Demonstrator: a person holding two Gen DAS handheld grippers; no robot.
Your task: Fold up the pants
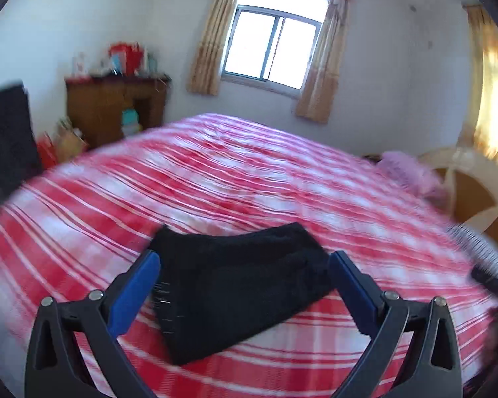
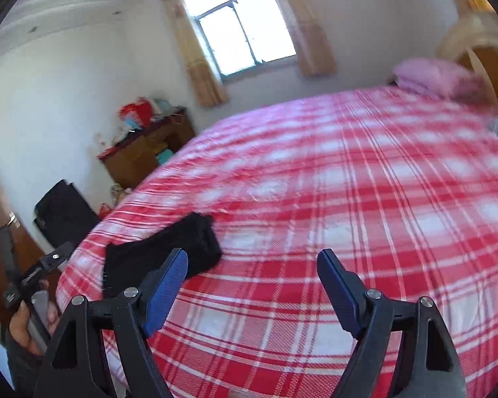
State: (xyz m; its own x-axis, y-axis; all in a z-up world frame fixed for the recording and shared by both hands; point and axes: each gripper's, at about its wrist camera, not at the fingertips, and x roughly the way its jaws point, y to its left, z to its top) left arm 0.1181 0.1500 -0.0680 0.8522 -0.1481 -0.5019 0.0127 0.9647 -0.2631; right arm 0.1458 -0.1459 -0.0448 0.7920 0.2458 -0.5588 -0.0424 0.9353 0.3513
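While both tools hang clear, status:
Left gripper (image 1: 244, 277): spread wide, grasping nothing.
Pants (image 1: 239, 285): compact black bundle on bed (image 1: 215, 182), near its front edge.
Right gripper (image 2: 252, 280): released, empty.
Progress: folding looks finished; perhaps tidying left.

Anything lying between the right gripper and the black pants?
No, only bare plaid bedsheet, as the right wrist view shows. The pants lie left of the open right gripper, just beyond its left finger.
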